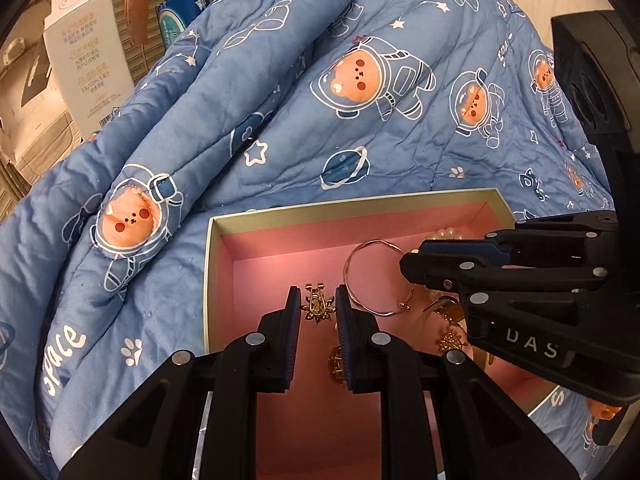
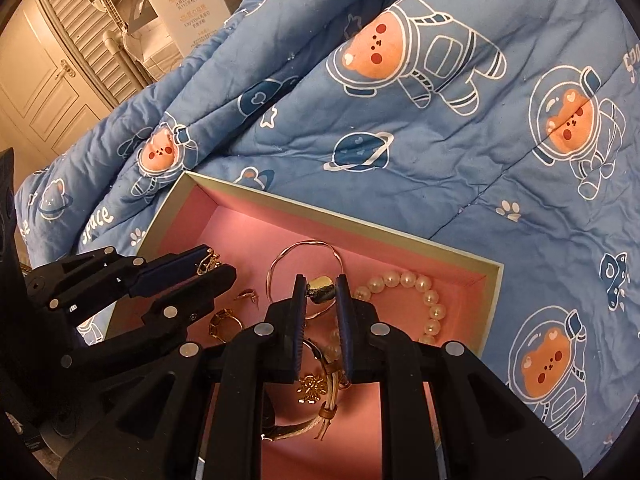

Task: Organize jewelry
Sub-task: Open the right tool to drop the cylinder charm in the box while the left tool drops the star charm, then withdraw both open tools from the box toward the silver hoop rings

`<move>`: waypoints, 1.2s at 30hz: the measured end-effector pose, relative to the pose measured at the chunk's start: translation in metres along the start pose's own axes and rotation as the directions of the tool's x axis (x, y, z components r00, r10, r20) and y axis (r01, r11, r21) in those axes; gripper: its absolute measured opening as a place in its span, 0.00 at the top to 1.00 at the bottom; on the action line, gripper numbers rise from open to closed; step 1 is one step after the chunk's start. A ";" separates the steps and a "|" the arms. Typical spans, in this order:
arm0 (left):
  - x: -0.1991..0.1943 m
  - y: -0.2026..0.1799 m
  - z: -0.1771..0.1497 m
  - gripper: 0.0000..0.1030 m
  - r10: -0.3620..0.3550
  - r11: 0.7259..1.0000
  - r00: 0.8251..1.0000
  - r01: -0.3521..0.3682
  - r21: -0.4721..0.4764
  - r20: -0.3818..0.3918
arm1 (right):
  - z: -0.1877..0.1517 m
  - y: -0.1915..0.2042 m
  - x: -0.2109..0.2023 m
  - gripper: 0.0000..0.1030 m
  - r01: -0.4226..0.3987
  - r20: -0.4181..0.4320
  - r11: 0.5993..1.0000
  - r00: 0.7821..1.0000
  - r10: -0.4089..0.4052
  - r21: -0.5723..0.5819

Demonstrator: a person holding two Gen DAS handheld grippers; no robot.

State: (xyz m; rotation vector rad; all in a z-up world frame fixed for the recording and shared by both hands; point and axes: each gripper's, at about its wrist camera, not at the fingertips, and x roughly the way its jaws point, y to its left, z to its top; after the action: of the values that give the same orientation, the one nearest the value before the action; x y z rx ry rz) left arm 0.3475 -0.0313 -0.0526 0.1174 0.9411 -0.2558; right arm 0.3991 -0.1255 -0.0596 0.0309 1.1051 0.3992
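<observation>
A pink-lined open box lies on a blue quilt and holds jewelry. My left gripper is shut on a gold star-shaped clip earring over the box's left part; it also shows in the right wrist view. My right gripper is shut on a gold square earring above the box; it also shows in the left wrist view. In the box lie a thin gold bangle, a pearl bracelet, a gold ring and a gold star earring.
The blue space-bear quilt rises in folds behind and left of the box. A white carton stands at the far left, beyond the quilt. A louvred wardrobe door is behind it.
</observation>
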 end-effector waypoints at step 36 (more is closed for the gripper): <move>-0.098 0.042 -0.064 0.11 0.041 0.983 0.972 0.002 -0.181 0.233 | -0.037 0.006 -0.073 0.41 -0.072 0.194 0.997 0.978 0.071 -0.004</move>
State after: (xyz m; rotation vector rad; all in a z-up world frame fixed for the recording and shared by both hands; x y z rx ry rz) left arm 0.2542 0.0384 -0.0112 -0.0694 0.7221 -0.1606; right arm 0.3372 -0.1506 -0.0125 0.1100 0.9131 0.4495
